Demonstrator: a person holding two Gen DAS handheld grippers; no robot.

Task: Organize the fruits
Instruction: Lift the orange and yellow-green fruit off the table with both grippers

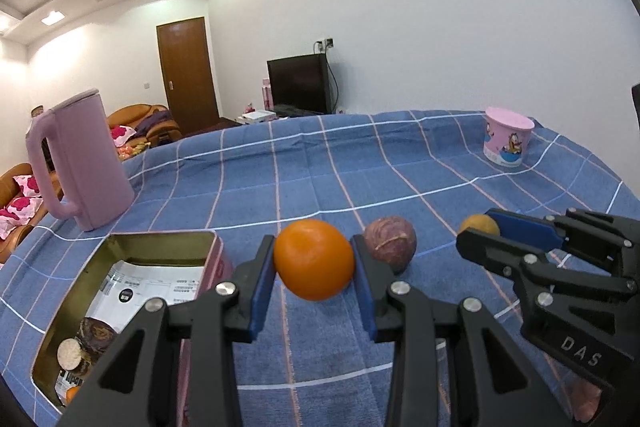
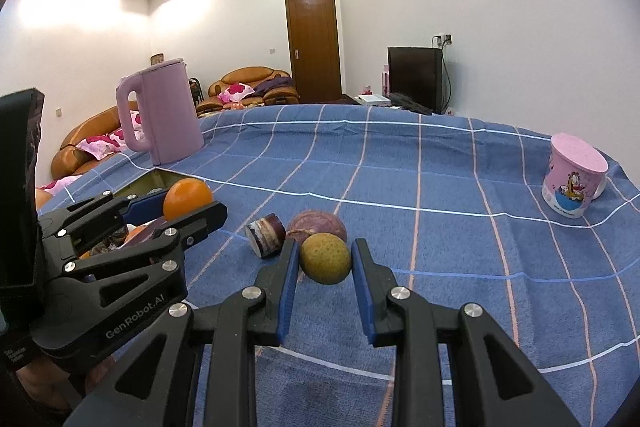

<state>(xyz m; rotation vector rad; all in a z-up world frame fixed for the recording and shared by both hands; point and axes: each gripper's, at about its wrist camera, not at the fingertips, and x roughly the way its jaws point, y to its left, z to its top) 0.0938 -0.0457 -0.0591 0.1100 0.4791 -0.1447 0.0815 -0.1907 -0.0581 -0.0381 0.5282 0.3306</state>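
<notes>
My left gripper [image 1: 314, 259] is shut on an orange [image 1: 314, 259] and holds it above the blue checked cloth, just right of an open metal tin [image 1: 120, 251]. It also shows in the right wrist view [image 2: 188, 201]. My right gripper [image 2: 325, 263] is shut on a yellow-green round fruit [image 2: 325, 258]; it also shows in the left wrist view [image 1: 478, 227]. A purple passion fruit [image 1: 390, 243] lies between the two grippers, also visible in the right wrist view [image 2: 318, 225]. A dark cut fruit piece [image 2: 266, 235] lies beside it.
The tin holds a printed paper and some fruit pieces [image 1: 92, 339]. A pink kettle [image 1: 80, 163] stands behind the tin at the table's left edge. A pink cartoon cup [image 1: 507, 143] stands at the far right of the cloth [image 1: 320, 179].
</notes>
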